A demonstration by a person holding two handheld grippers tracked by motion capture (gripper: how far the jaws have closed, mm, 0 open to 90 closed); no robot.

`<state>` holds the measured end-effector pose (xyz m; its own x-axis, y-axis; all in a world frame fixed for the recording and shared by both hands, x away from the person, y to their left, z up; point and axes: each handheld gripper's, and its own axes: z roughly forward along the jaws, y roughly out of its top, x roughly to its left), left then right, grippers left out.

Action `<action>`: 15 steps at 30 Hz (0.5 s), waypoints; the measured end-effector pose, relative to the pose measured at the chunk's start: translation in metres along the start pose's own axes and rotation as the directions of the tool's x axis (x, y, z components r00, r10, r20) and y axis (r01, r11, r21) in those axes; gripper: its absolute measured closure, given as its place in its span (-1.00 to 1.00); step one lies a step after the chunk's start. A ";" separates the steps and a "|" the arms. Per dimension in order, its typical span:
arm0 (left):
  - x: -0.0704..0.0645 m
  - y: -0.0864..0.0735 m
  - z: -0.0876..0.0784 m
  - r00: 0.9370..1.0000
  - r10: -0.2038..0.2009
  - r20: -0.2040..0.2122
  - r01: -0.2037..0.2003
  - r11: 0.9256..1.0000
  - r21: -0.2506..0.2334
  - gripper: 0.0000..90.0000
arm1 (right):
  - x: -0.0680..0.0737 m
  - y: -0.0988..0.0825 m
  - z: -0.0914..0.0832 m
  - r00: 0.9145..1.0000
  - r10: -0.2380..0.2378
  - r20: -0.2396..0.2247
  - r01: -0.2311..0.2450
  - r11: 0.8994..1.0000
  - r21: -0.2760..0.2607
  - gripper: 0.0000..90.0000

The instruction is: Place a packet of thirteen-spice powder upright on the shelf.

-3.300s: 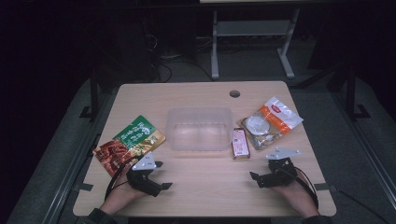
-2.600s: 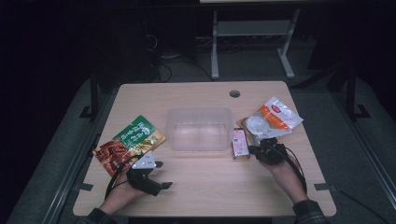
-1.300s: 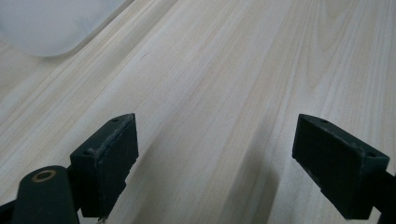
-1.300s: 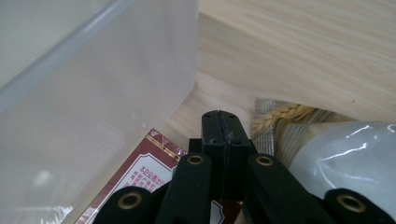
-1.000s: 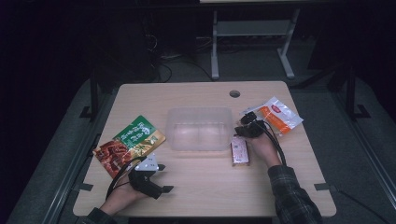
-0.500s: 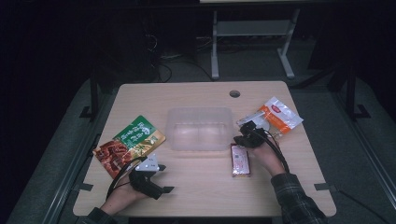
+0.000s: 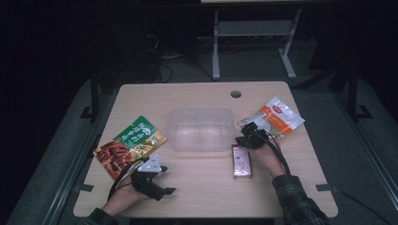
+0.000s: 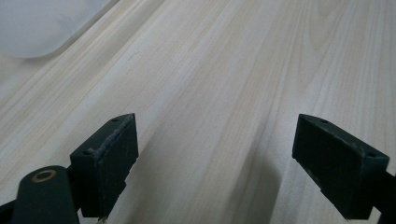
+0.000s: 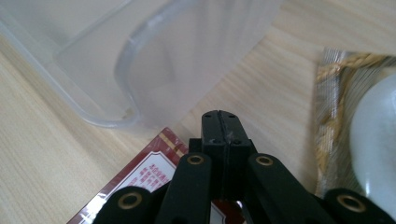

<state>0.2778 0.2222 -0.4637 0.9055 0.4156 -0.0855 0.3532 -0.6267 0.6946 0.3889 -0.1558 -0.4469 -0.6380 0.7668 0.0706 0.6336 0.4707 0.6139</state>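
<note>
Red and white, the small packet (image 7: 242, 161) lay flat on the table (image 7: 197, 98), just in front of the clear plastic container (image 7: 201, 129) at its right corner. Your right gripper (image 7: 245, 139) was at the far end of this packet, and its fingers were pressed together with nothing between them. Your left gripper (image 7: 158, 187) rested near the table's front edge, beside the green and red pouch (image 7: 130, 145), with its fingers spread wide over bare wood.

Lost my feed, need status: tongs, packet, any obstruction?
Right tongs shut, on red packet. Left tongs open, idle. Clear tub just ahead.
</note>
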 end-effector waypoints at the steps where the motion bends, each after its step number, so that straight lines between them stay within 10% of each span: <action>1: 0.000 0.000 0.000 1.000 0.001 0.002 -0.001 1.000 0.000 -0.69 | 0.000 0.000 0.000 1.000 0.000 0.000 0.000 1.000 0.000 1.00; 15: -0.001 -0.001 -0.002 1.000 0.007 0.002 -0.007 1.000 -0.001 -0.69 | 0.030 -0.020 -0.011 0.993 -0.066 -0.101 0.073 0.995 0.061 1.00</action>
<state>0.2761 0.2232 -0.4629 0.9086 0.4096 -0.0820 0.3463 -0.6288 0.6962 0.3522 -0.1471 -0.4488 -0.7195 0.6860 0.1085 0.6110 0.5509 0.5684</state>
